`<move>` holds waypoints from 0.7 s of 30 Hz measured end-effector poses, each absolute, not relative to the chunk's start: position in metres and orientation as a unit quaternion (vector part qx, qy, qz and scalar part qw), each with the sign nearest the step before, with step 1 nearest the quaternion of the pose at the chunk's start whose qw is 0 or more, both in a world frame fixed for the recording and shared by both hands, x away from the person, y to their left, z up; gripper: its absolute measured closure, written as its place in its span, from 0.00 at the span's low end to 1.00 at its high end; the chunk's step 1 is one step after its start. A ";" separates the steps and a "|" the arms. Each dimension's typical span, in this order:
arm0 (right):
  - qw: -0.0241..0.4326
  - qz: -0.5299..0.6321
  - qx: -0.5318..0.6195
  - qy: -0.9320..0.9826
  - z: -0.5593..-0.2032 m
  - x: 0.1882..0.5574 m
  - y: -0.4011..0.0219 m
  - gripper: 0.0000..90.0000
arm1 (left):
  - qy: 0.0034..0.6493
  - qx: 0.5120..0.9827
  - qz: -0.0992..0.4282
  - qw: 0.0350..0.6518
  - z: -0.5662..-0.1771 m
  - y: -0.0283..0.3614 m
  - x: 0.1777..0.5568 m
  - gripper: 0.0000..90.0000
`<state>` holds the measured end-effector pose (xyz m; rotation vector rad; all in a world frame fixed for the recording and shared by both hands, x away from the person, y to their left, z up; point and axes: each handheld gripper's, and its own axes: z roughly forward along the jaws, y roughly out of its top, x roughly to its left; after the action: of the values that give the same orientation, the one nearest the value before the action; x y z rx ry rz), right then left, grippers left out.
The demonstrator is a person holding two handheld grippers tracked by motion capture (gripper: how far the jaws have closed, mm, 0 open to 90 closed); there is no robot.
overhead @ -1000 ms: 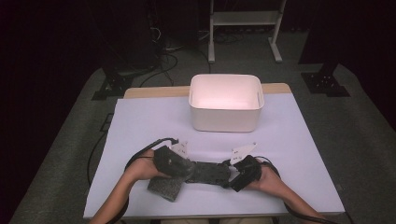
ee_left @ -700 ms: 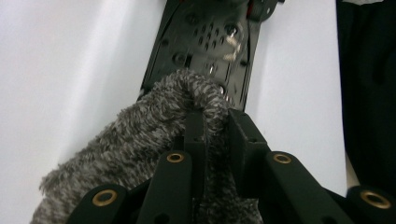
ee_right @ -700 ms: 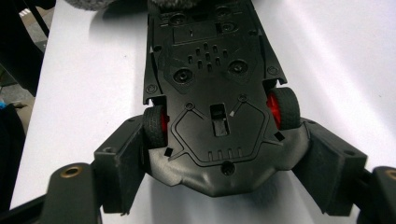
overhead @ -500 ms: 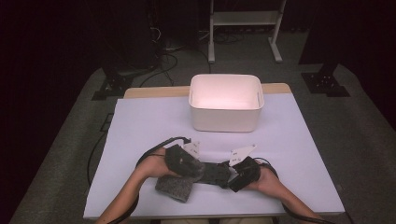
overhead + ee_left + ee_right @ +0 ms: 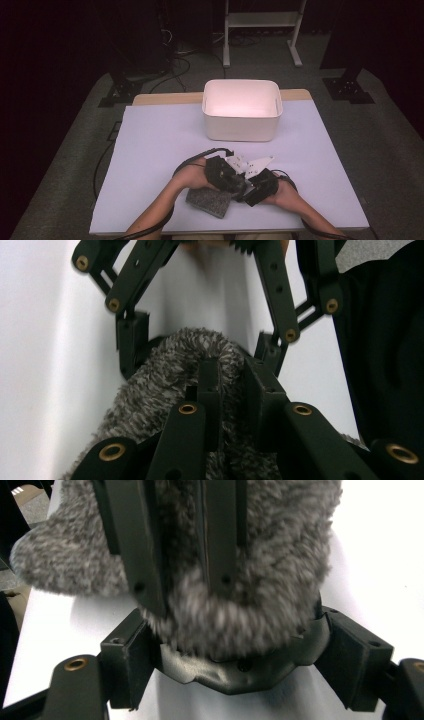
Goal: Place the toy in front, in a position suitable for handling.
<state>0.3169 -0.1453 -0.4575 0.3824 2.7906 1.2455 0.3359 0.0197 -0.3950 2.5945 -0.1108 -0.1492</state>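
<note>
Grey fuzzy cloth [image 5: 210,201] at the near edge of the white table [image 5: 150,150], front and centre, partly under the two hands, one end raised off the surface between the two tools. Left gripper [image 5: 237,186] clenched on that end: in the left gripper view, own black jaws [image 5: 227,385] pressed close together with a fold of the cloth [image 5: 170,370] pinched between them and pile bulging out on both sides. Right gripper [image 5: 246,194] head-on to the left one, tips nearly meeting it. In the right gripper view, own jaws [image 5: 237,655] spread wide, one on either side of the same end of the cloth [image 5: 240,610], with a curved black part stretched between them below the pile; left gripper [image 5: 175,545] coming in from the top, clamped on the pile. Pressure of the right pads on the cloth: cannot be told. White plastic bin [image 5: 240,127] upright at the far middle of the table, well apart from the cloth, open at the top, slot handle in each short wall, inside surfaces lit pale pink. Black cable [image 5: 195,157] looped beside the left hand.
</note>
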 end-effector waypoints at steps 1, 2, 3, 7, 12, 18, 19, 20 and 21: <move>0.033 0.404 0.123 0.906 -0.458 0.317 -0.145 0.25 | -0.043 0.961 -0.057 0.267 -0.395 0.018 0.336 0.87; 0.033 0.403 0.123 0.906 -0.458 0.317 -0.145 0.25 | -0.044 0.961 -0.058 0.266 -0.395 0.017 0.337 0.87; 0.034 0.402 0.122 0.907 -0.458 0.317 -0.146 0.25 | -0.042 0.960 -0.058 0.270 -0.396 0.016 0.336 0.87; 0.034 0.403 0.124 0.906 -0.459 0.316 -0.145 0.25 | -0.041 0.959 -0.061 0.274 -0.397 0.015 0.337 0.87; 0.032 0.405 0.125 0.905 -0.460 0.317 -0.146 0.25 | -0.037 0.960 -0.059 0.272 -0.397 0.020 0.339 0.87; 0.027 0.405 0.128 0.905 -0.461 0.316 -0.146 0.26 | -0.018 0.961 -0.053 0.271 -0.396 0.039 0.341 0.87; 0.026 0.405 0.132 0.905 -0.460 0.316 -0.146 0.25 | -0.015 0.961 -0.054 0.270 -0.396 0.043 0.342 0.87; 0.025 0.405 0.132 0.905 -0.460 0.316 -0.146 0.25 | -0.008 0.961 -0.054 0.272 -0.396 0.047 0.342 0.87; 0.024 0.405 0.134 0.904 -0.460 0.316 -0.146 0.25 | -0.005 0.961 -0.055 0.273 -0.396 0.050 0.342 0.87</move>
<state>0.3161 -0.1460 -0.4604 0.4133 2.7978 1.2523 0.3425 0.0499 -0.3959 2.5853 -0.0143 -0.1469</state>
